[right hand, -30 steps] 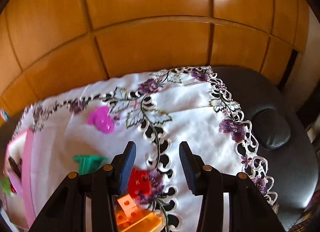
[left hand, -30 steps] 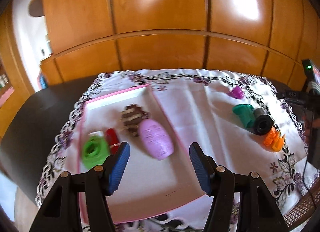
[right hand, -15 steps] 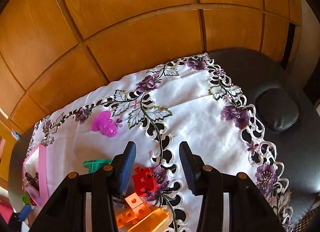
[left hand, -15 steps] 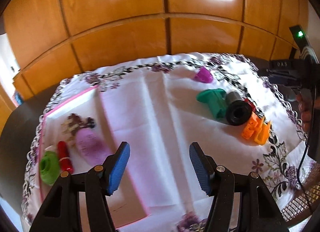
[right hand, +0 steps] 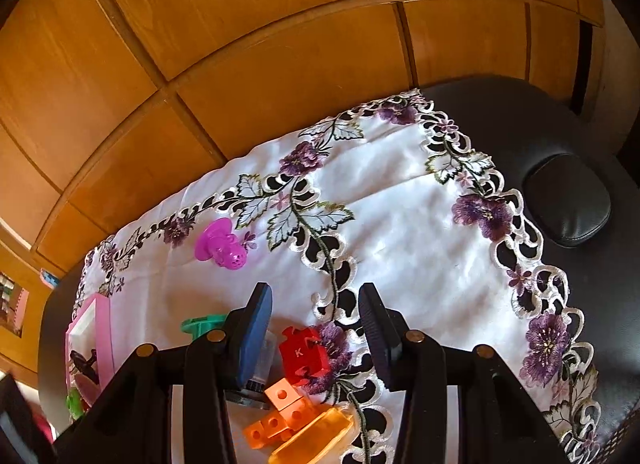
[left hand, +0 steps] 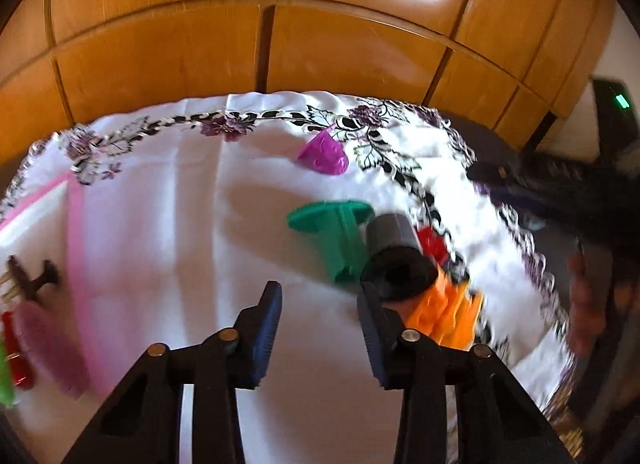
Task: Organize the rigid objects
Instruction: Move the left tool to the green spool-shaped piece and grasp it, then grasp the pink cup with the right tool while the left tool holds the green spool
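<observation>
**Left tool swung from tray to cluttered pile**

Since the earlier frame, left tool (left hand: 320,316) had swung from the pink tray (left hand: 76,248) to the green piece (left hand: 340,240), its jaws just narrowed, nothing between them. Right tool (right hand: 316,324) hovered part-open and empty over the red block (right hand: 302,354). Risk: black cylinder (left hand: 396,264) touched the green piece; a narrowed approach could knock it rolling.

The right gripper (right hand: 316,328) hangs over the white embroidered cloth (right hand: 404,240) with its jaws apart and nothing between the pads. Just below them lies a red block (right hand: 302,354) marked K, touching orange blocks (right hand: 280,410). A magenta piece (right hand: 220,246) lies further away. At the left edge stands a pink tray (right hand: 102,328), perhaps holding small items.
</observation>
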`<state>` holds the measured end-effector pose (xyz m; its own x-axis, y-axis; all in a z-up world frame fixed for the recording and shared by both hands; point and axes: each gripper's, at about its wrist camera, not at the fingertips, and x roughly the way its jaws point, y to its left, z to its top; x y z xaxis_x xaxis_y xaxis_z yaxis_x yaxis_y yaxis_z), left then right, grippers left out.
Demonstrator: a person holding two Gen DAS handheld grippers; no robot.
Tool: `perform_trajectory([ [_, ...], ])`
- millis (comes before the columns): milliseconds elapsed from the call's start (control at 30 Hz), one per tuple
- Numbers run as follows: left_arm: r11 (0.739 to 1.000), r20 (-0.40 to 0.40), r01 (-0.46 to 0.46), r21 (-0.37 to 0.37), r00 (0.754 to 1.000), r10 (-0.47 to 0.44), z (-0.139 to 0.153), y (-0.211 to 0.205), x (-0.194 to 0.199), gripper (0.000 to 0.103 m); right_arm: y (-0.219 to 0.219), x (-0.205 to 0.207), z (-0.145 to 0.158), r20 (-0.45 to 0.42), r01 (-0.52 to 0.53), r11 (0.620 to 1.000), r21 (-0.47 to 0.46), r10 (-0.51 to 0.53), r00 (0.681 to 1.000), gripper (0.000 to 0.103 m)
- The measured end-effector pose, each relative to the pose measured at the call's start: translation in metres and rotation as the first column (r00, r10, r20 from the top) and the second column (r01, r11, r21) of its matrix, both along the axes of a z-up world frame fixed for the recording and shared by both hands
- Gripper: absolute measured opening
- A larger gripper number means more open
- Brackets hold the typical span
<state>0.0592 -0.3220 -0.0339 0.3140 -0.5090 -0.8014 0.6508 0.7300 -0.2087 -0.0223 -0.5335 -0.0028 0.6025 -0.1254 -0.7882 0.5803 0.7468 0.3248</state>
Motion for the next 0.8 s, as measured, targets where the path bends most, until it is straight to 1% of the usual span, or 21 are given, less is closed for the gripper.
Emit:
perform_trajectory([
  [167,1.000,-0.017,-0.015,-0.016,1.000,0.015,-0.005,-0.019,0.019,0.040,0.000,0.002,0.000,0.006,-0.015,1.000,0.019,0.015,1.000,0.045],
  [267,1.000,-0.040,-0.016,-0.007,0.999,0.016,-0.014,-0.034,0.029,0.044,0.002,0.004,-0.001,0.005,-0.028,0.999,0.025,0.028,1.000,0.045],
  [367,1.000,-0.090,-0.017,0.004,0.996,0.017,-0.031,-0.048,0.041,0.044,0.005,0.005,-0.002,0.000,-0.040,0.999,0.027,0.040,0.999,0.045],
  [433,0.999,-0.118,-0.036,0.019,0.992,0.038,-0.046,-0.054,0.050,0.043,0.005,0.006,-0.003,-0.004,-0.043,0.999,0.028,0.043,0.999,0.045],
  [467,0.999,-0.125,-0.048,-0.004,0.991,0.047,-0.049,-0.053,0.053,0.042,0.005,0.006,-0.004,-0.007,-0.043,0.999,0.029,0.043,0.999,0.045],
  [500,0.998,-0.107,-0.054,-0.011,0.993,0.053,-0.049,-0.051,0.054,0.031,0.005,0.007,-0.004,-0.009,-0.043,0.999,0.029,0.043,0.999,0.045],
  [600,0.999,-0.073,-0.046,0.009,0.996,0.046,-0.047,-0.045,0.050,0.031,0.004,0.008,-0.006,-0.018,-0.042,0.999,0.031,0.042,0.999,0.045],
  [800,0.995,0.054,-0.048,0.092,0.998,0.043,-0.046,-0.014,0.023,0.031,0.005,0.010,-0.009,-0.039,-0.052,0.998,0.021,0.052,0.998,0.045],
])
